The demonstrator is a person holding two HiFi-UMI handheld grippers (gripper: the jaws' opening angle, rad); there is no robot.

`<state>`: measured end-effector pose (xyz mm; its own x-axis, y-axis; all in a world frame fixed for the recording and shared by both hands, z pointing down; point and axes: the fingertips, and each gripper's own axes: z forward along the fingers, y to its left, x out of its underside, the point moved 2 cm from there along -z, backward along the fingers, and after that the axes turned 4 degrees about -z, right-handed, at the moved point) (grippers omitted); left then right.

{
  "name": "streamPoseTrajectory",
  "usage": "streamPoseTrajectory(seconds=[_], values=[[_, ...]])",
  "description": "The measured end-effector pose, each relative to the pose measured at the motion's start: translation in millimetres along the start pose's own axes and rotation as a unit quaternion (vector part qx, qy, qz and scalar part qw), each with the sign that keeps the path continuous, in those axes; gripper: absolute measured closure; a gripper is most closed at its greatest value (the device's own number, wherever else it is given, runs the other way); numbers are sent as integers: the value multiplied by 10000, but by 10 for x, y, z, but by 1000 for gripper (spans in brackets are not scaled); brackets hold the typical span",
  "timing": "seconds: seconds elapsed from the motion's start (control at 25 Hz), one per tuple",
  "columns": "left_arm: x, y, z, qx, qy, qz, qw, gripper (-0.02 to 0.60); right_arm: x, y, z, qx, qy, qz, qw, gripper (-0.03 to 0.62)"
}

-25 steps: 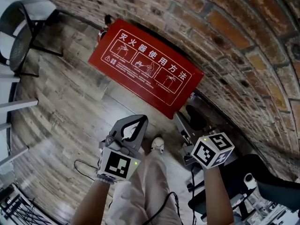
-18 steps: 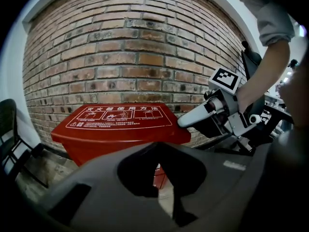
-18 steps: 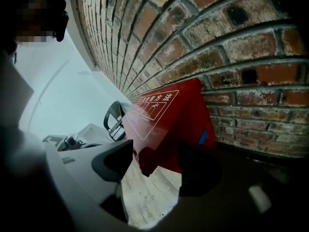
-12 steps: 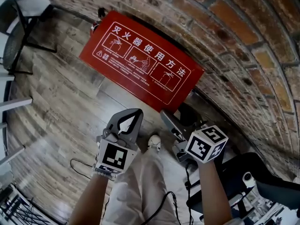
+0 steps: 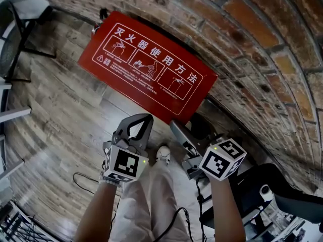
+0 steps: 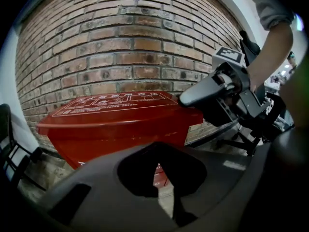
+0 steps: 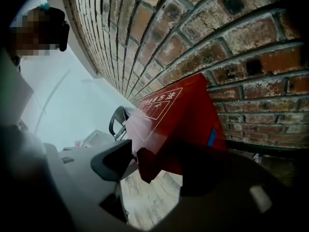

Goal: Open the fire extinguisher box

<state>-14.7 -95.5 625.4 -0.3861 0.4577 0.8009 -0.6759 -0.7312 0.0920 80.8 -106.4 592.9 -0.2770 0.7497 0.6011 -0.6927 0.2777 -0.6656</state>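
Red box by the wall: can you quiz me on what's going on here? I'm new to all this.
1. True or false: the lid of the box is shut.
2. What is on the lid? A white pictures and writing; B nothing; C a yellow stripe.
3. Does the left gripper touch the box?
Key: 1 true; 2 A; 3 no, it is short of the box, jaws together.

We've just been opening our right gripper (image 5: 181,135) wider, edging it to the box (image 5: 146,64) corner, which now shows between its jaws.
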Motion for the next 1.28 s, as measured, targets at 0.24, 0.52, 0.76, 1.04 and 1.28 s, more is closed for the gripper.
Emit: streamPoseTrajectory(seconds=[0.24, 0.52, 0.76, 1.04, 1.28], values=[[50, 6, 29, -32, -4, -127, 9999, 582, -56, 132, -89, -236, 16, -223, 9995, 287], [205, -29, -36, -13, 173, -209, 9996, 583, -115, 256, -194, -571, 211, -600, 9963, 276], [180, -17, 10, -25, 223, -183, 9996, 583, -304, 343, -302, -799, 291, -1033, 9910, 269], [34, 0, 30, -40, 280, -198, 9994, 582, -675, 360, -402, -627, 316, -1828, 9806, 297], [24, 1, 42, -51, 307, -141, 9994, 583, -995, 233, -454, 21, -115, -2351, 9719, 433]])
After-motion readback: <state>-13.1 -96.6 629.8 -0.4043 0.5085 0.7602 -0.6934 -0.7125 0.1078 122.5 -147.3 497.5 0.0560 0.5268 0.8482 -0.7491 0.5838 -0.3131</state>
